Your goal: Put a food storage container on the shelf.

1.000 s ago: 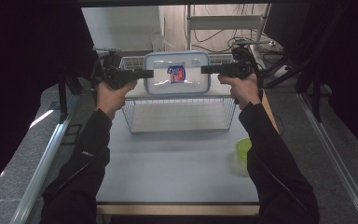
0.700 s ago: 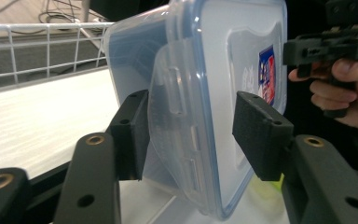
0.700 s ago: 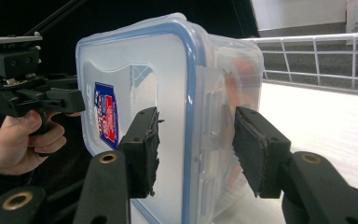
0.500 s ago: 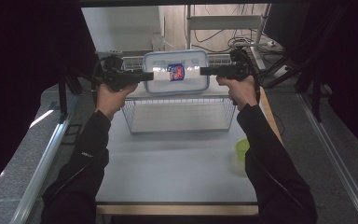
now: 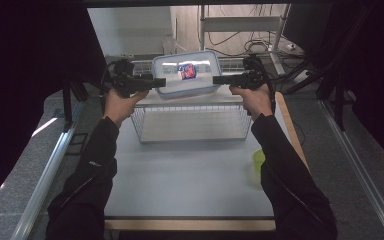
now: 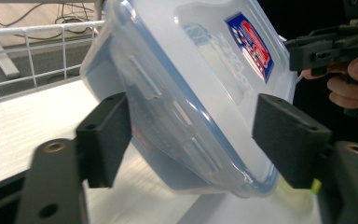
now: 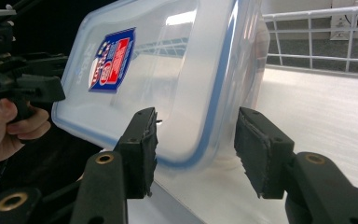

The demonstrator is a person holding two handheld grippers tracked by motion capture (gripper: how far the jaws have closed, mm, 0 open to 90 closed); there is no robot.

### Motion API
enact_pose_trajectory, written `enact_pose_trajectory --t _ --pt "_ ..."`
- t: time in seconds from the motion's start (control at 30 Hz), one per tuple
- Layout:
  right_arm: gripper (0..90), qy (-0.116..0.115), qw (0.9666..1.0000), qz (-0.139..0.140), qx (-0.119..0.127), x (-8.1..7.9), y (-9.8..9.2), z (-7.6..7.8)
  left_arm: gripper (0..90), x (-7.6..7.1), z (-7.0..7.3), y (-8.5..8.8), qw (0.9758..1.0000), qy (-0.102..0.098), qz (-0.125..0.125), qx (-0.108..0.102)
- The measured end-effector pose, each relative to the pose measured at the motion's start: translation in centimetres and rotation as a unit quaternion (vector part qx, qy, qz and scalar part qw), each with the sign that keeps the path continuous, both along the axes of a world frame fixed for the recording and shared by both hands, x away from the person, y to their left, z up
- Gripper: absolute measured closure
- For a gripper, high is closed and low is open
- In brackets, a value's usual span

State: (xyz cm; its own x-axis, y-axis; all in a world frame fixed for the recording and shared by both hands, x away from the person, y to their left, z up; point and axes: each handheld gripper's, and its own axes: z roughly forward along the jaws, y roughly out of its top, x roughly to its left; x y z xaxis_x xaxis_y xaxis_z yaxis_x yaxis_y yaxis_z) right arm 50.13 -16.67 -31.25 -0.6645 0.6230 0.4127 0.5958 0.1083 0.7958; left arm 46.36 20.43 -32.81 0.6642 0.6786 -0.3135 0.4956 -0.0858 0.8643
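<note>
Evidently both grippers, left (image 5: 156, 82) and right (image 5: 219, 79), fingers spread wide, straddling container (image 5: 186, 73) ends; contact unclear.

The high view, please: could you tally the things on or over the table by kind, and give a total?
Clear lidded container: 1
White wire basket: 1
Green cup: 1
Handheld grippers: 2, left and right
Total: 5

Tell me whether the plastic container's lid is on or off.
On. The blue-rimmed lid sits along the container rim, its label facing up, as both grippers hold it above the wire basket. Whether it's latched: cannot tell.
</note>
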Motion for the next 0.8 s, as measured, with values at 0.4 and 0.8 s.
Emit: enact_pose_trajectory --t 0.4,0.8 --pt "51.7 -0.015 0.9995 0.0 0.026 -0.4 -0.5 0.0 7.4 -0.5 0.4 -0.4 0.9975 -0.043 0.038 0.041" --pt "67.7 -0.07 0.9967 0.007 -0.041 -3.0 -0.5 -0.5 38.4 -4.3 -0.3 0.4 0.9967 -0.069 0.017 0.039"
